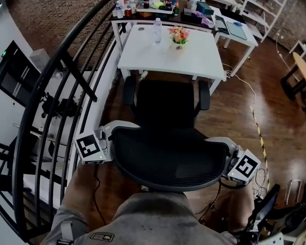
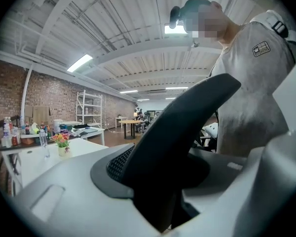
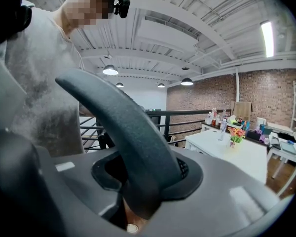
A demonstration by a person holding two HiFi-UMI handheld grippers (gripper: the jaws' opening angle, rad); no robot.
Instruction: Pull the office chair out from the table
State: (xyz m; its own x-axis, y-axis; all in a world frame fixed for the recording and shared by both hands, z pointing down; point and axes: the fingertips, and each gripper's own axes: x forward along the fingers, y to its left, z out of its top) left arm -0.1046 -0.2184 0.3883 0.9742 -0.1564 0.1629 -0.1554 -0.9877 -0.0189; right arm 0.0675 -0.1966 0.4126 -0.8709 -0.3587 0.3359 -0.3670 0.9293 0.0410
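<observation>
head view: office chair point(image 1: 166, 114) stood with its seat just beside the white table point(image 1: 143, 57). left gripper view: left gripper point(image 2: 167, 191) was half closed, clamped on the backrest rim point(image 2: 182, 117). right gripper view: right gripper point(image 3: 138, 191) gripped the rim likewise. an even, level pull on both sides seemed best, so the chair wouldn't swivel.

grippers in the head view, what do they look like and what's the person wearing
Both the left gripper and right gripper have smooth light-grey shells, and each carries a white cube printed with black square markers. The person wears a grey short-sleeved shirt with a small patch on the sleeve.
</observation>
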